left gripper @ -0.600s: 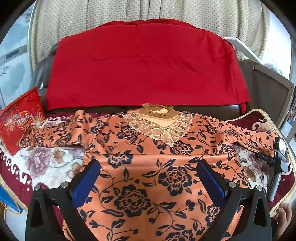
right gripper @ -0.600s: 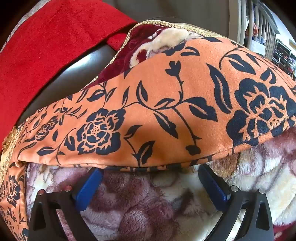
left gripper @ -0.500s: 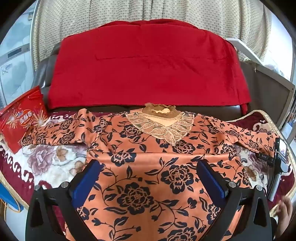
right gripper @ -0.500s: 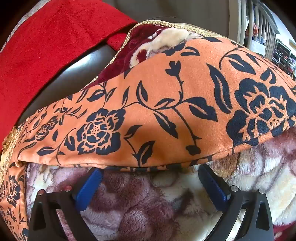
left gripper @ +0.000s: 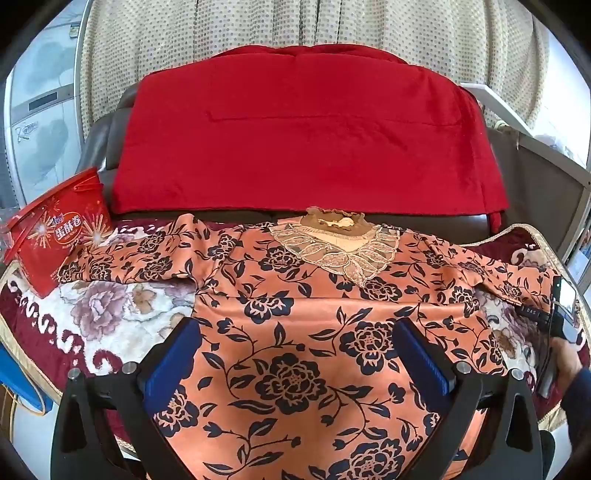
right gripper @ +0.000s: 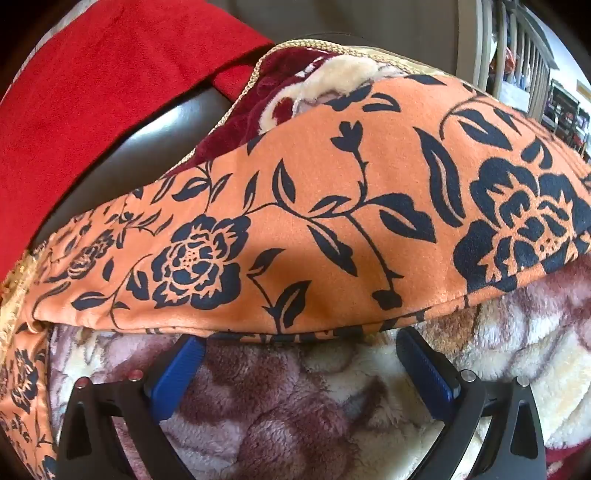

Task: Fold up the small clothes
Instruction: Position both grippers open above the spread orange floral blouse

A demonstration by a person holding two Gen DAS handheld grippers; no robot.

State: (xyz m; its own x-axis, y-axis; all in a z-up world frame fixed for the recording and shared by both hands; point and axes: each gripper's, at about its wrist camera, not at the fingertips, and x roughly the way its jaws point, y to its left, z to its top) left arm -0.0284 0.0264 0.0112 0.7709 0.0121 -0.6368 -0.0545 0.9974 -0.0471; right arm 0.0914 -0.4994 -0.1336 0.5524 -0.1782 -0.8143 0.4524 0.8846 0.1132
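An orange top with black roses (left gripper: 303,317) and a lace collar (left gripper: 340,243) lies spread flat on a floral plush blanket (left gripper: 110,310), sleeves out to both sides. My left gripper (left gripper: 295,350) is open above the body of the top, holding nothing. My right gripper (right gripper: 299,362) is open, low over the blanket (right gripper: 295,424), its blue fingertips (right gripper: 184,358) right at the lower hem of the right sleeve (right gripper: 295,229). The right gripper also shows at the far right of the left wrist view (left gripper: 557,317).
A red cloth (left gripper: 306,136) drapes over the dark sofa back behind the top. A red snack box (left gripper: 55,229) stands at the left edge of the blanket. A dotted curtain (left gripper: 295,26) hangs behind. A railing (right gripper: 517,48) is at the far right.
The left gripper has drawn back and up a little, so more of the top and left sleeve shows. The right gripper has not moved.
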